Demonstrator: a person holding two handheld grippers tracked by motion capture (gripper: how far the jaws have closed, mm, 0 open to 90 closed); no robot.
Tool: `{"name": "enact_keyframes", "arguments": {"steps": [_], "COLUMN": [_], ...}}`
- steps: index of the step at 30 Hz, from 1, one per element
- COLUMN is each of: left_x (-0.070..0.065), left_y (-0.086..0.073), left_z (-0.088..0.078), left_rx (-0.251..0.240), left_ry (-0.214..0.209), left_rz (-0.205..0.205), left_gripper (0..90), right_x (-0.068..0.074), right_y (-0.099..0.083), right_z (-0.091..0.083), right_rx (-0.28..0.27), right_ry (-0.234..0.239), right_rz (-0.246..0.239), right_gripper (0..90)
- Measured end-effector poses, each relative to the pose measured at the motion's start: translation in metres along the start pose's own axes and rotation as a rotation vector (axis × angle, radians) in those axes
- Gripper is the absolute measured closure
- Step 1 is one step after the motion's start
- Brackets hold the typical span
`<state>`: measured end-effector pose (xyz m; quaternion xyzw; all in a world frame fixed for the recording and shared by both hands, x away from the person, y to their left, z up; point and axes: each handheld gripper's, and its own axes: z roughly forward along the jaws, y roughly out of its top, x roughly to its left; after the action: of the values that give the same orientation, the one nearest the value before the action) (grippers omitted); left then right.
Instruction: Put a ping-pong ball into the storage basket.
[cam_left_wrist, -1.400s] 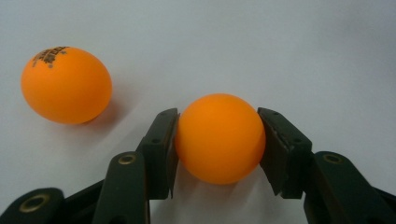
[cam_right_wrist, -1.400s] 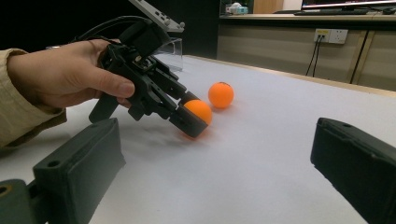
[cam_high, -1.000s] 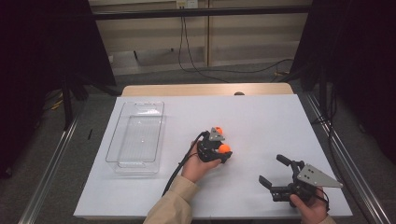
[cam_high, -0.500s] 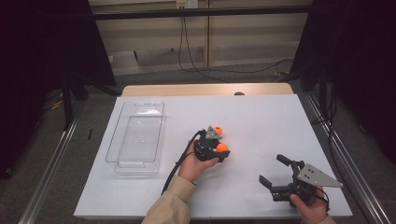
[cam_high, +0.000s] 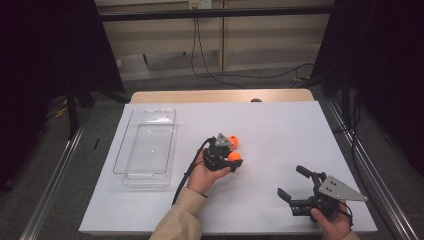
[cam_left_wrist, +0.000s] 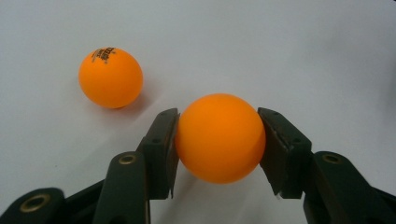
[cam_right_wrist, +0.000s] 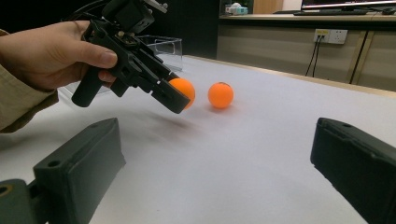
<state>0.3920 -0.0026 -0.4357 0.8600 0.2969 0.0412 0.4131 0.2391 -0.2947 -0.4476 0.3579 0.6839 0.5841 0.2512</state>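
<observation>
**Orange ball clamped, clear of the table**

Orange ball (cam_left_wrist: 219, 138) sits pinched between the two pads of the left gripper (cam_left_wrist: 218, 140); both pads press flat on its sides. In the right gripper view the ball (cam_right_wrist: 183, 91) hangs above the white table (cam_right_wrist: 261, 140), with a shadow beneath and no contact visible. Compared with a second ago, the left hand (cam_high: 202, 172) has shifted only slightly, drawing a little toward the tray (cam_high: 146, 146) side; the grip itself looks unchanged.

Second ball (cam_left_wrist: 110, 77), printed logo on top, rests on the table just beside the held one, apart from it. In the high view it (cam_high: 232, 141) lies just beyond the gripper.

Tray is clear plastic, nothing in it, well to the left of the hand.

Right gripper (cam_high: 295, 187) rests low at the near right, jaws spread wide, nothing between them. No move from it since a second ago.

Judgement: pick is done and secure; carry to the tray looks like the step in hand, barely begun. Second ball remains to be fetched. Risk: smooth round ball could squirt out if the squeeze slackens during travel.
</observation>
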Motion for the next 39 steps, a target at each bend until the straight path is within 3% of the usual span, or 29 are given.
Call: {"name": "enact_keyframes", "arguments": {"steps": [39], "left_x": [0.016], "left_y": [0.002], "left_z": [-0.032], "left_rx": [-0.014], "left_ry": [0.042], "left_rz": [-0.061], "left_gripper": [50.9], "right_x": [0.002], "right_y": [0.001], "right_z": [0.001], "right_rx": [0.004], "right_ry": [0.003], "right_rz": [-0.008], "right_gripper": [1.9]}}
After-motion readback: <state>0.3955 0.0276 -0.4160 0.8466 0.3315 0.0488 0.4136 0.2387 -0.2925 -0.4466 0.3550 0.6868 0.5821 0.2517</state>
